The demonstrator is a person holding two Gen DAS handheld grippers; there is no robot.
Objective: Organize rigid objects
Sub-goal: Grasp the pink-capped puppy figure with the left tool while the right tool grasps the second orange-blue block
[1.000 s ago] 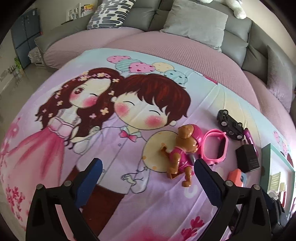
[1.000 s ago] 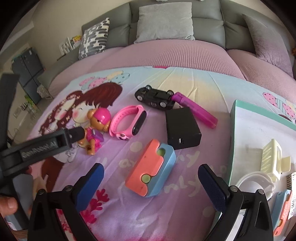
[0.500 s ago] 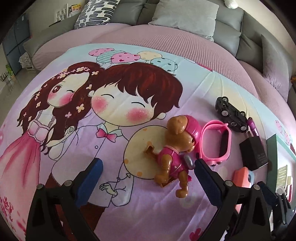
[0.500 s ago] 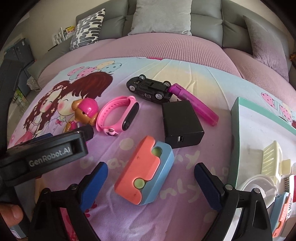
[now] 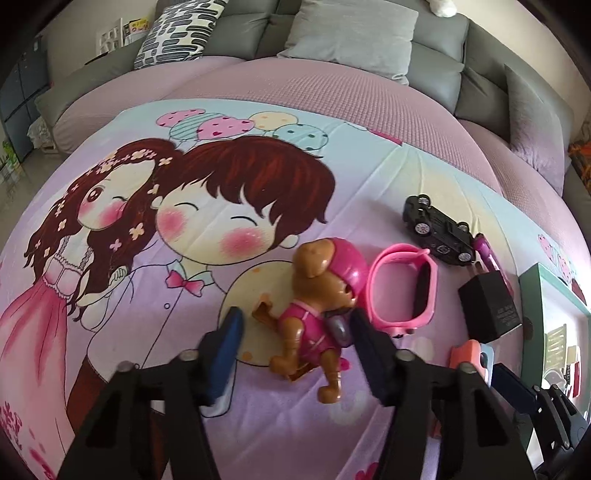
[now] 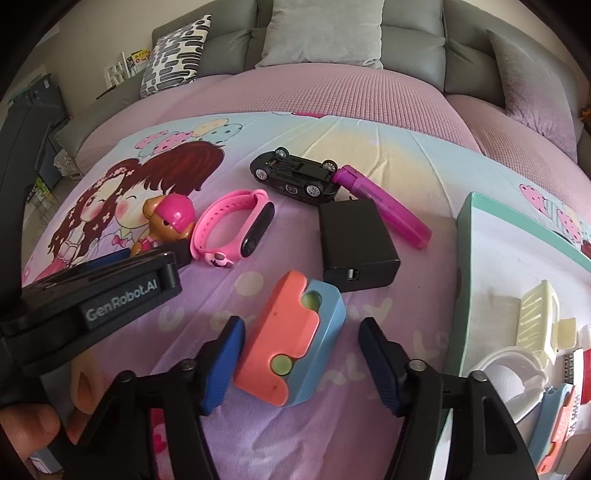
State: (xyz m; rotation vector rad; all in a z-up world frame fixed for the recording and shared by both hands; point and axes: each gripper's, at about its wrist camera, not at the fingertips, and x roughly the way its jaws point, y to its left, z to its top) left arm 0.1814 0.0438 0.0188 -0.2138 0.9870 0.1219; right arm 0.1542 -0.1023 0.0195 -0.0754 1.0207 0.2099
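A brown toy dog [image 5: 314,306] in a pink cap and vest lies on the cartoon blanket [image 5: 184,221]. My left gripper [image 5: 297,347] straddles its body. The jaws are closing; the right pad is at the dog's back, and a gap shows at the left pad. An orange and blue block [image 6: 291,339] lies between the fingers of my right gripper [image 6: 301,362], which is also closing. The left pad is against the orange side, with a gap at the blue side. The dog's head [image 6: 170,218] shows behind the left gripper's black body [image 6: 110,295].
A pink watch band [image 6: 236,225], an upturned black toy car [image 6: 295,177], a black charger [image 6: 354,243] and a magenta pen [image 6: 384,203] lie beyond the block. A green-rimmed tray [image 6: 476,258] holding small items sits at the right. Sofa cushions [image 6: 325,33] line the back. A thumb [image 6: 26,424] shows at lower left.
Both grippers' jaws have narrowed from wide open. The left gripper came forward and lower, so the dog now sits between its fingers. The right gripper's fingers have come in around the block.
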